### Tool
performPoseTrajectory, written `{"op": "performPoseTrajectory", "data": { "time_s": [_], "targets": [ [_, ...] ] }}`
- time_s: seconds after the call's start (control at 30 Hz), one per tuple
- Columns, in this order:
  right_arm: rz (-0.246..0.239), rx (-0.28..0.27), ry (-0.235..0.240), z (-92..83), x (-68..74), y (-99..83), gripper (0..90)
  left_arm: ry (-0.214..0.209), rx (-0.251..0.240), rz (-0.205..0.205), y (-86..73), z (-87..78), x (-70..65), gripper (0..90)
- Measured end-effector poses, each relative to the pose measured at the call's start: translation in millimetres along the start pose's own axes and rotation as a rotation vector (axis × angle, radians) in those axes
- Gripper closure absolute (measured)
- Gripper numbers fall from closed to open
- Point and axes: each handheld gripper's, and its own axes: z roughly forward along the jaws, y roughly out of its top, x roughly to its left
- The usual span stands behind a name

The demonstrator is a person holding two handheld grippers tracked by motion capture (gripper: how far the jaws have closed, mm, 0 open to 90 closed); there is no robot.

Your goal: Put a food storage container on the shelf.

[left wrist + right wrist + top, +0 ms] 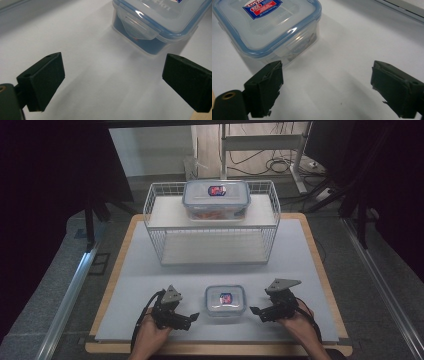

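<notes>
While the small box (225, 300) sat on the grey mat (150, 275) near the table's front edge, the left gripper (194, 317) and the right gripper (255, 311) flanked it, each just beside it, jaws spread wide and holding nothing. A bigger box (216, 199) rested on the wire rack (156, 207) farther back.

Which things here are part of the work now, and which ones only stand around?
In the work:
- small box, lid shut, between the hands
- left tool, open
- right tool, open

Standing by:
- wire rack
- large box on the rack's upper shelf
- table
</notes>
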Motion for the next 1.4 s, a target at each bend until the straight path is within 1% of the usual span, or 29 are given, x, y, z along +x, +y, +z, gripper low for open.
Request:
{"op": "performPoseTrajectory", "data": {
  "time_s": [0.1,0.13,0.17,0.23,0.3,0.4,0.43,0.47,0.53,0.57,0.63,0.7,0.73,0.77,0.87,0.9,0.93,1.0,1.03,1.07,1.13,1.17,1.2,1.3,1.33,1.4],
  "targets": [
    [-0.010,-0.015,0.005,-1.1,1.4,1.0,7.2,0.011,0.018,0.009,2.0,-1.2,-0.3,5.0],
    [-0.015,-0.023,0.006,-1.4,1.7,1.4,6.3,0.013,0.022,0.005,2.7,-1.6,-0.7,4.9],
    [-0.017,-0.027,0.004,-1.9,2.1,1.8,5.5,0.013,0.026,0.002,3.6,-2.2,-0.5,4.8],
    [-0.007,-0.036,0.002,-3.5,2.6,3.0,4.4,0.002,0.026,-0.011,5.6,-3.6,0.8,4.8],
    [-0.004,-0.050,0.012,-5.0,2.1,4.5,4.4,-0.013,0.016,-0.032,7.7,-5.3,1.8,4.7],
    [0.015,-0.058,0.041,-5.7,1.0,6.8,4.9,-0.065,-0.028,-0.079,11.2,-7.9,3.7,4.5],
    [0.030,-0.059,0.054,-5.6,0.7,7.8,5.9,-0.088,-0.032,-0.088,12.7,-7.7,4.1,5.2],
    [0.042,-0.056,0.065,-5.3,0.3,9.0,7.1,-0.100,-0.032,-0.091,14.7,-6.4,4.1,5.6],
    [0.068,-0.042,0.080,-3.9,0.4,12.4,7.2,-0.103,-0.027,-0.088,17.6,-3.3,3.8,6.8],
    [0.076,-0.040,0.086,-3.3,0.9,13.5,7.2,-0.111,-0.021,-0.089,20.0,-0.2,3.8,7.3],
    [0.089,-0.027,0.106,-1.9,2.7,17.1,4.6,-0.128,-0.020,-0.104,23.3,4.2,4.1,8.9],
    [0.098,-0.014,0.117,0.1,3.9,19.9,3.9,-0.160,-0.021,-0.120,27.3,9.7,5.6,11.9],
    [0.109,-0.008,0.128,1.4,4.6,21.4,4.1,-0.176,-0.019,-0.123,29.3,12.8,6.6,12.6],
    [0.109,-0.002,0.135,2.7,5.2,23.0,4.5,-0.187,-0.015,-0.126,31.0,16.2,7.1,12.9],
    [0.113,0.011,0.142,5.2,6.4,28.7,10.2,-0.223,0.007,-0.142,33.9,26.7,8.0,12.7],
    [0.113,0.015,0.145,6.1,6.2,30.5,13.1,-0.237,0.010,-0.149,34.2,29.9,8.5,12.4],
    [0.115,0.021,0.150,7.2,6.2,32.0,15.4,-0.256,0.012,-0.166,34.5,32.1,9.1,11.8],
    [0.116,0.037,0.162,11.1,5.5,33.7,19.1,-0.275,0.015,-0.171,35.6,35.4,11.0,11.9],
    [0.120,0.048,0.174,13.7,5.1,34.2,19.8,-0.285,0.016,-0.179,36.4,36.8,11.1,12.1],
    [0.137,0.049,0.195,15.7,4.3,34.8,20.8,-0.300,0.019,-0.184,37.1,38.2,11.1,13.0],
    [0.160,0.057,0.226,19.8,3.4,36.5,21.8,-0.331,0.025,-0.183,37.6,41.2,10.8,14.2],
    [0.167,0.062,0.238,21.3,3.1,37.2,22.2,-0.351,0.021,-0.189,37.5,43.1,9.9,14.7],
    [0.180,0.069,0.259,24.1,2.8,38.1,22.4,-0.359,0.019,-0.194,37.4,44.2,9.3,16.1],
    [0.214,0.083,0.327,30.7,3.1,37.4,23.4,-0.381,0.019,-0.197,37.4,45.8,7.2,17.8],
    [0.225,0.089,0.338,32.3,3.7,36.7,22.2,-0.377,0.019,-0.194,37.4,46.1,6.1,18.0],
    [0.227,0.089,0.341,31.5,3.7,35.4,24.3,-0.372,0.019,-0.191,37.1,45.4,5.0,17.6]
  ]
}}
